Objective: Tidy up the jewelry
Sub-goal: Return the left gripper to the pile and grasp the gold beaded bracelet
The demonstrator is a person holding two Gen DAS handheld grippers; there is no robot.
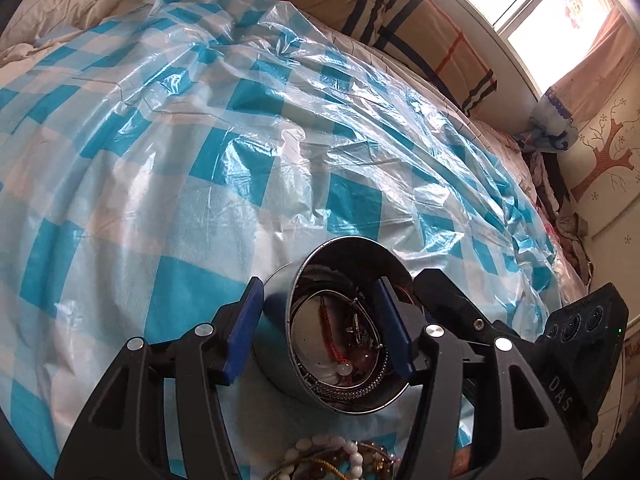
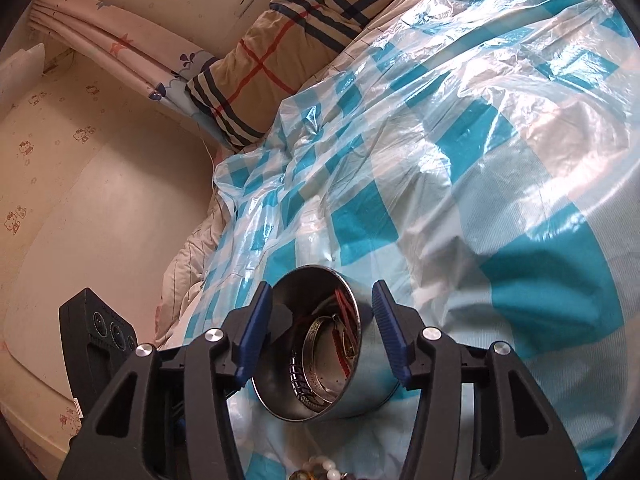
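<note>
A round metal tin [image 1: 280, 320] sits on the blue-checked plastic sheet on the bed, holding bangles, chains and a red cord with beads [image 1: 344, 344]. My left gripper [image 1: 320, 328] straddles the tin's left wall, one blue finger outside, the other inside the tin. In the right wrist view my right gripper [image 2: 324, 332] is spread around the same tin [image 2: 368, 368], blue pads close to its sides. A pile of bead bracelets [image 1: 340, 460] lies just below the tin; it also shows in the right wrist view [image 2: 320, 470]. The right gripper's body [image 1: 580, 328] shows at right.
The crinkled blue-and-white plastic sheet [image 1: 240, 140] covers the bed. A plaid pillow [image 1: 400, 12] lies at the head, near a window and curtain [image 1: 592, 68]. The wall [image 2: 100, 200] runs along the bed's left side.
</note>
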